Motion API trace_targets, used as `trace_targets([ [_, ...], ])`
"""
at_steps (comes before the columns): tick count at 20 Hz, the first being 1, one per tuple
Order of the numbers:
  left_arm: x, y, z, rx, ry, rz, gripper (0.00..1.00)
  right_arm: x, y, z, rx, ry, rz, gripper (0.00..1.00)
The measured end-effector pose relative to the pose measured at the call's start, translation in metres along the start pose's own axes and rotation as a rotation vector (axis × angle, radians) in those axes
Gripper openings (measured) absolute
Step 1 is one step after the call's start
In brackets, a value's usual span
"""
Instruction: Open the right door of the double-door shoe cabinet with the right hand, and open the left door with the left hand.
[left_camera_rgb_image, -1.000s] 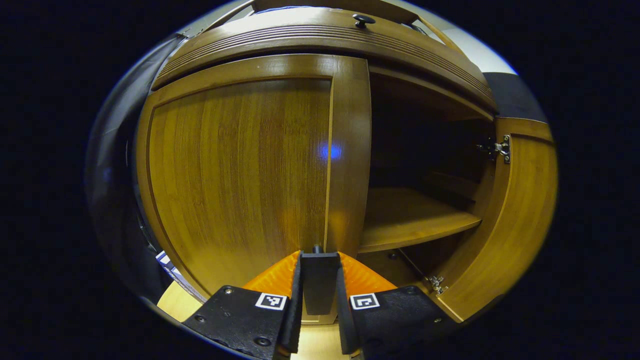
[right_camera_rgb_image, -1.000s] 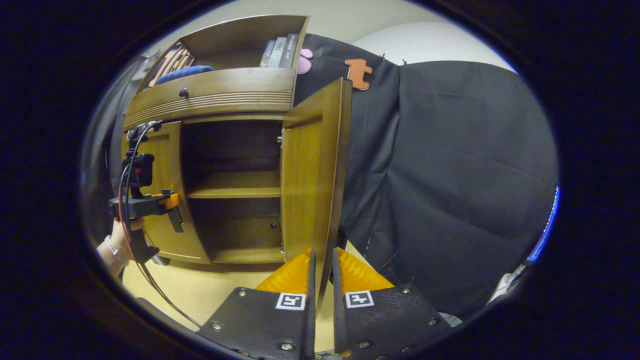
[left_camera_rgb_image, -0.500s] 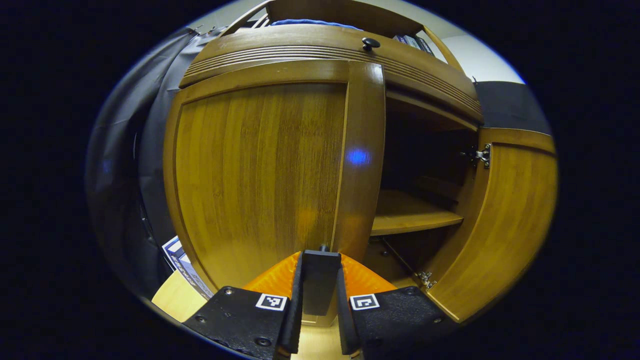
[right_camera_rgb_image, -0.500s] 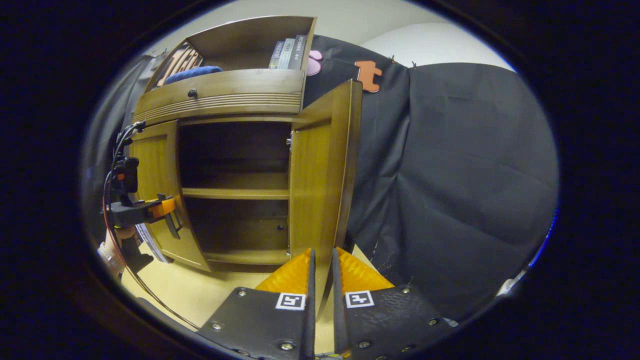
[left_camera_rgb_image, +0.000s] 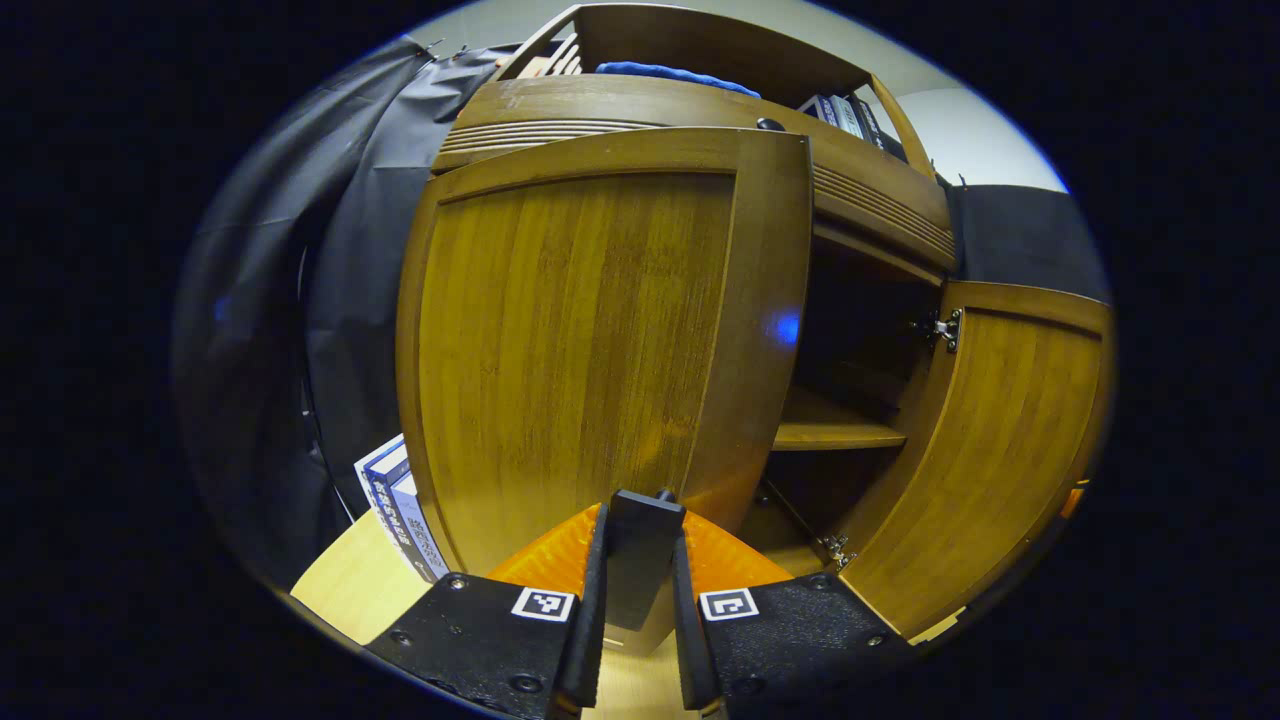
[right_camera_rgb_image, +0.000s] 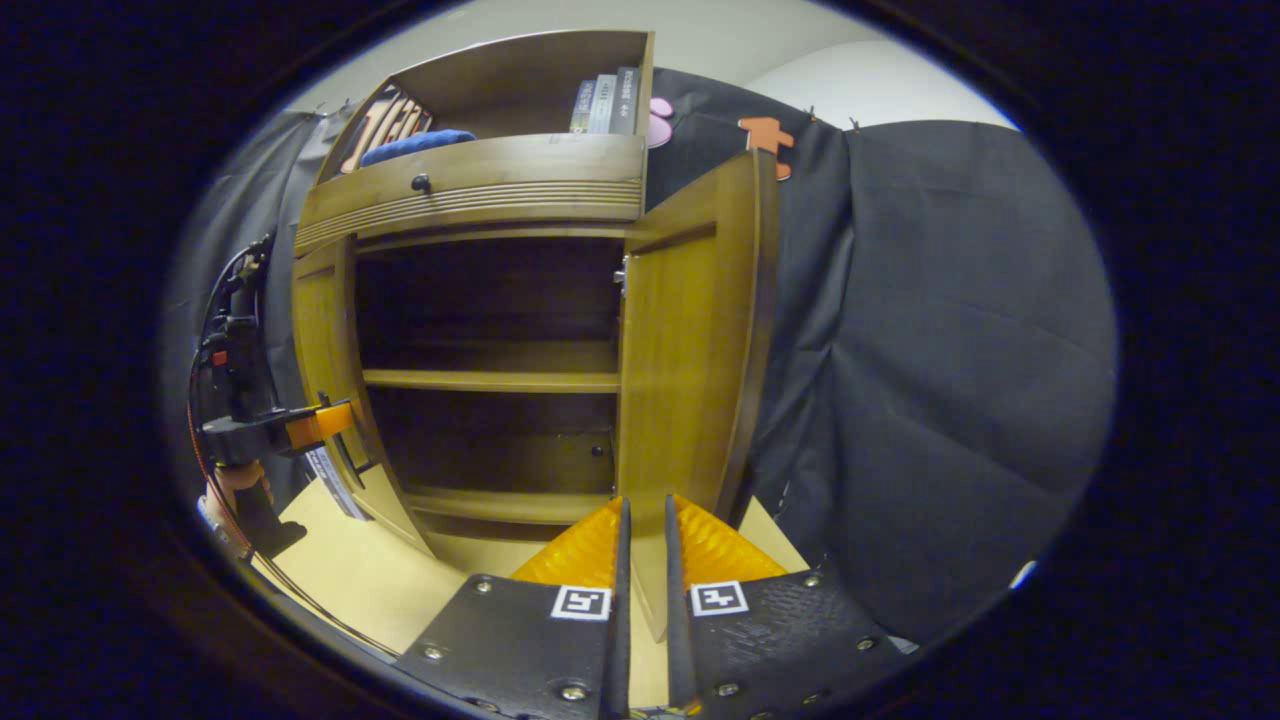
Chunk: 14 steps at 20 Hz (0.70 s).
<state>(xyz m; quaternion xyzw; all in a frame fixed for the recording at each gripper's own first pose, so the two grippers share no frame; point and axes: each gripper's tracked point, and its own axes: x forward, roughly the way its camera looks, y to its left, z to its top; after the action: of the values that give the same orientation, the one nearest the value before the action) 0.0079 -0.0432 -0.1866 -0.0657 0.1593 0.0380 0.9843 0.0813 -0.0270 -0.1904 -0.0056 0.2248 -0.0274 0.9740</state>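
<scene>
Two brown wooden doors are what we work on, and both stand away from the tall brown wooden shoe cabinet (right_camera_rgb_image: 480, 200) now. In the right gripper view, the right door (right_camera_rgb_image: 690, 340) sits in the middle of the frame, swung wide out. The dark shelves inside are bare. In the left gripper view, the left door (left_camera_rgb_image: 600, 340) takes up the middle of the frame, part way open. We think the job is nearly done; the left door may need a bit more swing.

Our left gripper (left_camera_rgb_image: 637, 590) sits at the bottom of its frame, pinching the door's small black handle (left_camera_rgb_image: 640, 555). Our right gripper (right_camera_rgb_image: 642, 590) has its fingers close around the right door's bottom edge, but we cannot tell if both press on it.

The floor (right_camera_rgb_image: 350, 570) is pale wood. Black cloth (right_camera_rgb_image: 940, 350) hangs behind. Some blue and white books (left_camera_rgb_image: 395, 505) lean at the lower left of the left gripper view.
</scene>
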Motion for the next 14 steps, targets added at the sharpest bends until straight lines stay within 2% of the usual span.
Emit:
trace_targets([
  [9, -0.033, 0.015, -0.004, -0.03, -0.012, -0.011, 0.32, 0.01, 0.035, -0.001, -0.023, 0.012, 0.107, 0.15],
  [10, -0.037, 0.017, -0.003, -0.03, -0.015, -0.013, 0.29, 0.011, 0.038, -0.003, -0.025, 0.014, 0.117, 0.15],
  [11, -0.04, 0.018, -0.003, -0.031, -0.017, -0.015, 0.32, 0.012, 0.042, -0.002, -0.026, 0.017, 0.128, 0.15],
  [14, -0.049, 0.024, -0.003, -0.038, -0.022, -0.021, 0.32, 0.016, 0.051, -0.003, -0.031, 0.02, 0.157, 0.15],
])
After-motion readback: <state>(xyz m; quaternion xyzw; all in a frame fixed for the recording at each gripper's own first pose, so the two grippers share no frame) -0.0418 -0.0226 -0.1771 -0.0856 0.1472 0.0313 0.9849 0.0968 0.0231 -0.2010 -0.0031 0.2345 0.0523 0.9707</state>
